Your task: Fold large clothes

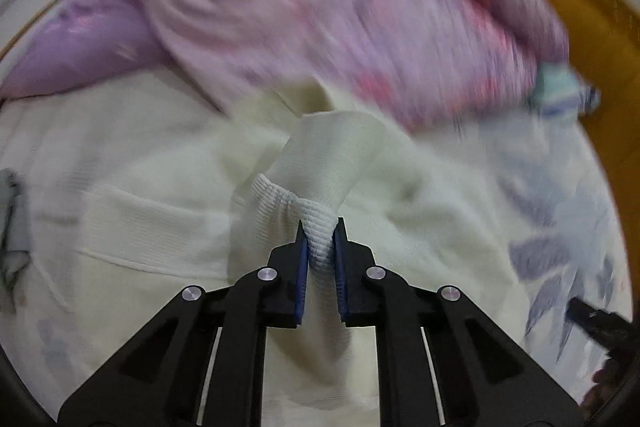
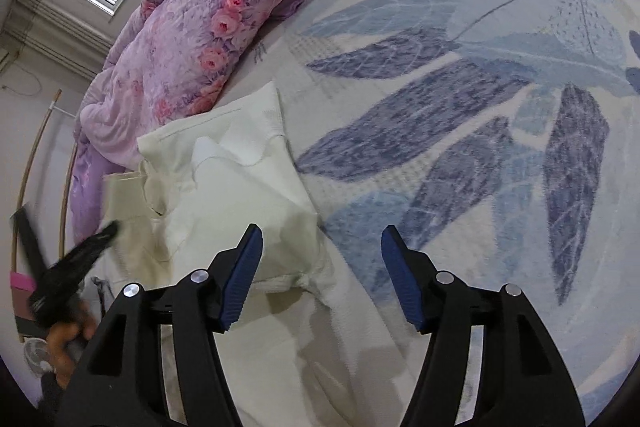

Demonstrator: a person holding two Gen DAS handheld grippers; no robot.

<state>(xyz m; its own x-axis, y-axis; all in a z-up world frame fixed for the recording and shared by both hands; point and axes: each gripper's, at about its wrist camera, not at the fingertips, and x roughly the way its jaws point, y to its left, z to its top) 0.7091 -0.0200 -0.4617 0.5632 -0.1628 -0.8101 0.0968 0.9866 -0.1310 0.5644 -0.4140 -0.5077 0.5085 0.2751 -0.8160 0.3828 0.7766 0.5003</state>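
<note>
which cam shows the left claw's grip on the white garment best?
Left wrist view. The left claw is shut on a ribbed cuff of the white garment, sharp and centred. The right wrist view shows the garment spread on the bed, but the left claw is only a dark blur.

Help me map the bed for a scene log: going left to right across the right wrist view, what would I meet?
Left gripper at the edge → purple floral quilt → cream garment → leaf-print bedsheet.
</note>
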